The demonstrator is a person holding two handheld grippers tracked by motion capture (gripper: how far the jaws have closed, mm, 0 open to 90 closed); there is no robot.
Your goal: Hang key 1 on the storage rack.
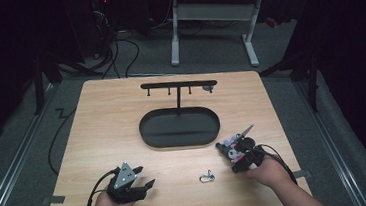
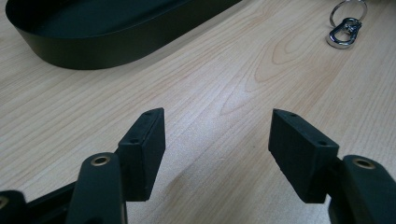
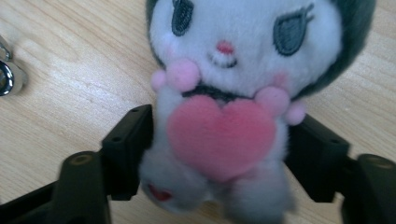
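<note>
Pale wood tabletop, with a black oval tray (image 1: 179, 128) and hook stand (image 1: 178, 86) at its middle. Right gripper (image 3: 219, 149) pinches a plush toy (image 3: 233, 93) by its body near the right edge, left gripper (image 2: 217, 140) rests spread and empty, and a clasp (image 1: 206, 176) lies between the 2. Judging by this, the toy is just picked up; next it needs carrying to the stand.

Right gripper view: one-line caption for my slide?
Right tongs closed on a white plush toy with a pink heart, over the wooden table.

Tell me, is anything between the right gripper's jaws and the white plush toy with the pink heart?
Nothing visible: the white plush toy with the pink heart already sits between the right gripper's black jaws, both pads against its sides.
</note>
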